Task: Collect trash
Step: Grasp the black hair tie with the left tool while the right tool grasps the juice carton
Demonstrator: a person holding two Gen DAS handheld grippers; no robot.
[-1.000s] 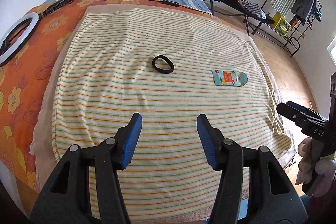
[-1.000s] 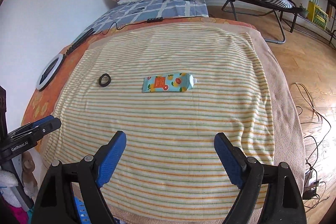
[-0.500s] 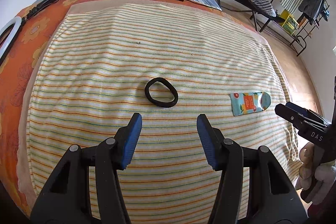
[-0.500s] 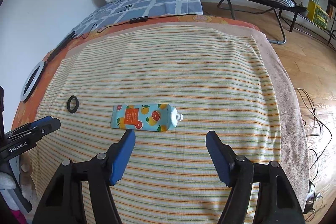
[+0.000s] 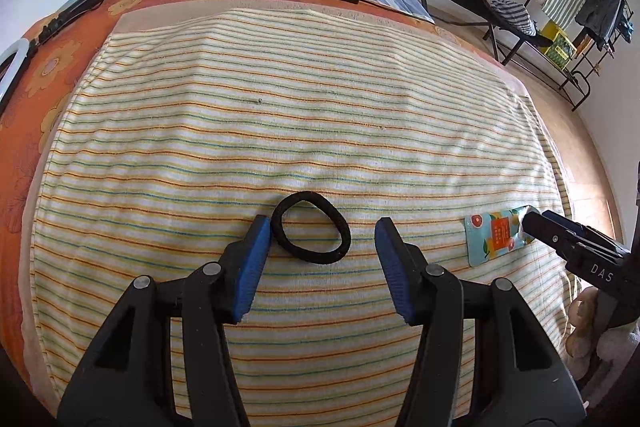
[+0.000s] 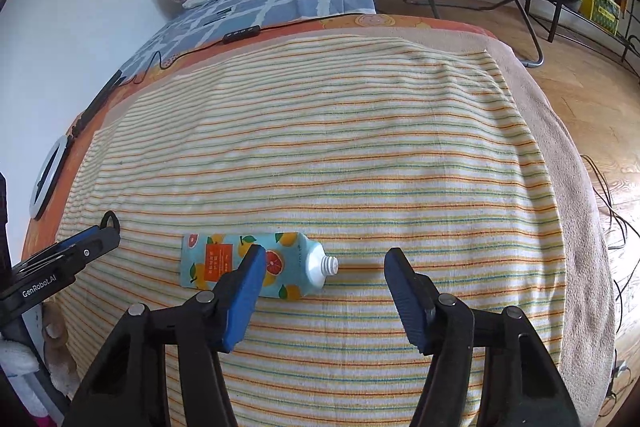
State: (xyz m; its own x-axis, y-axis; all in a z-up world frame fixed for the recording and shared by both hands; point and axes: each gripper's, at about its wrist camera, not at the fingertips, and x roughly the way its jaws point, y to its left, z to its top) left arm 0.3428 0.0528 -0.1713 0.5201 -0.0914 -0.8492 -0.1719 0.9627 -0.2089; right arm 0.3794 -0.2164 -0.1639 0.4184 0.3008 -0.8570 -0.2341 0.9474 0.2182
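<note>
Nothing collected yet — hair tie (image 5: 311,227) and tube (image 6: 256,265) lie on the striped blanket (image 5: 280,131). My left claw (image 5: 318,259) straddles the tie, spread; right claw (image 6: 325,291), narrowing but empty, hovers at the tube's neck.

Two black clamp-style tools, each with two fingers faced in ribbed blue pads. Left tool (image 5: 322,239): silver round rivets along the black arms, pads (image 5: 250,267) deep blue. Right tool (image 6: 324,269): same build, same rivets. Seen from the side, white lettering on the black bodies: "DAS" on the right one, "GenRobot.AI" on the left one.
</note>
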